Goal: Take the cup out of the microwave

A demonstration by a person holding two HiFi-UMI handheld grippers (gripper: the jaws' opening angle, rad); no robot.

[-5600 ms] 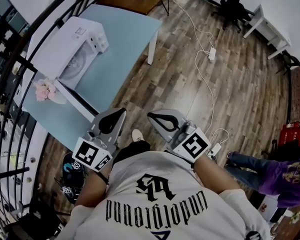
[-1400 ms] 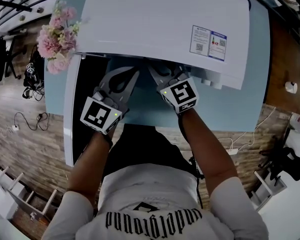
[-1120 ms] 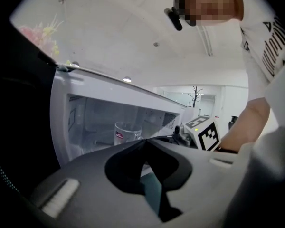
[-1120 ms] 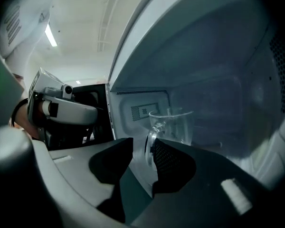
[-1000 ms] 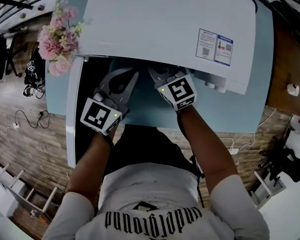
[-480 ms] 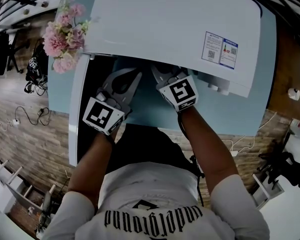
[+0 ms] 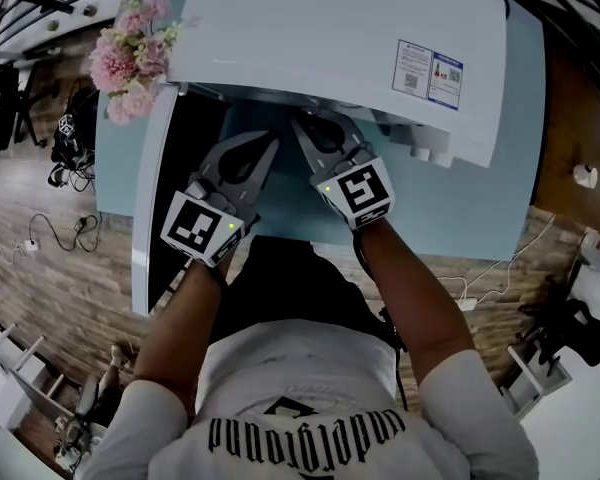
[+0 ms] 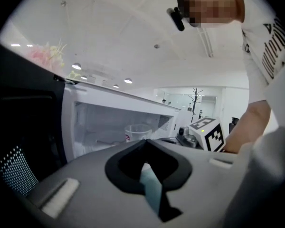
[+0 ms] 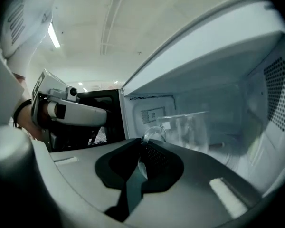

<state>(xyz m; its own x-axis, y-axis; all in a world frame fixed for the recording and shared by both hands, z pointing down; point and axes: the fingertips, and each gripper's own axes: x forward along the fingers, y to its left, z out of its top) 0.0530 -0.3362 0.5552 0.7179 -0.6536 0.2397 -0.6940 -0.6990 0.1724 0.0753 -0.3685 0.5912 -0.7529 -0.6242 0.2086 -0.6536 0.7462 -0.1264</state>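
The right gripper [image 9: 143,146] has just been closing and now pinches the handle [image 9: 155,133] of the clear glass cup [image 9: 187,129]. The cup is inside the microwave [image 9: 218,42], at one o'clock from the claw's tips. The left gripper [image 8: 145,144] is pressed together on nothing, with the cup at its twelve o'clock.

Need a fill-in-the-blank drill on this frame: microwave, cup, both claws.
1. The white microwave's door stands ___.
2. The transparent handled cup sits ___ the microwave.
3. The right claw is shut on the cup's ___.
4. The left claw holds ___.
Missing: open; inside; handle; nothing.
The right claw's jaws have just been closing, with the handle between them.
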